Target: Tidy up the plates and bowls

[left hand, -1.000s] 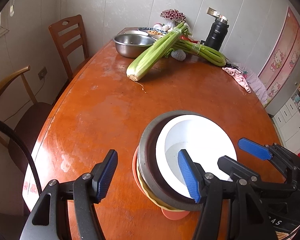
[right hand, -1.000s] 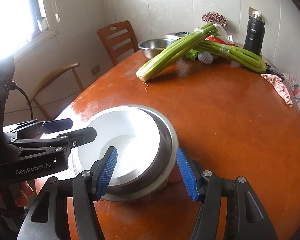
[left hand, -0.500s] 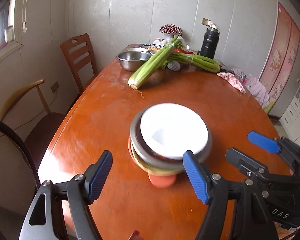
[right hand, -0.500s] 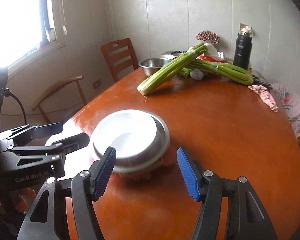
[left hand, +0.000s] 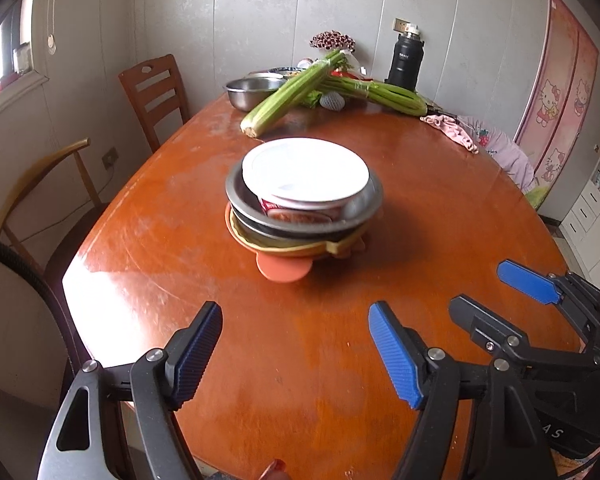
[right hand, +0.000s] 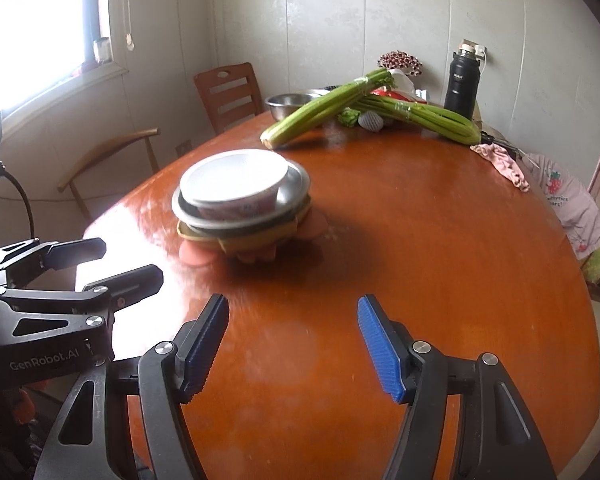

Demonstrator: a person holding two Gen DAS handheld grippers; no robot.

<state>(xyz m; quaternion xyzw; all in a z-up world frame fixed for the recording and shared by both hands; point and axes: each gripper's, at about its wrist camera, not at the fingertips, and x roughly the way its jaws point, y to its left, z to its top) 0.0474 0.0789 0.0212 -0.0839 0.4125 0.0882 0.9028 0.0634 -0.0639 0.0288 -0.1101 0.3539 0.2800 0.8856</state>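
A stack of dishes stands on the orange-brown table (left hand: 420, 208): a white bowl (left hand: 306, 174) nested in a steel bowl (left hand: 364, 204), on a yellow plate (left hand: 284, 245), on an orange plate (left hand: 283, 270). The right wrist view shows the same white bowl (right hand: 234, 182) and steel bowl (right hand: 296, 184). My left gripper (left hand: 296, 350) is open and empty, well short of the stack. My right gripper (right hand: 292, 344) is open and empty too, also back from the stack. Each gripper shows in the other's view, the right one (left hand: 486, 298) and the left one (right hand: 112, 262).
At the far end lie two celery bunches (left hand: 296, 92), a steel basin (left hand: 252, 90), a black flask (left hand: 404, 60), flowers (left hand: 332, 40) and a pink cloth (left hand: 452, 130). Wooden chairs (left hand: 156, 92) stand along the left side.
Both grippers have drawn back from the dish stack toward the near edge of the table. The stack stays where it was, now farther off in both views.
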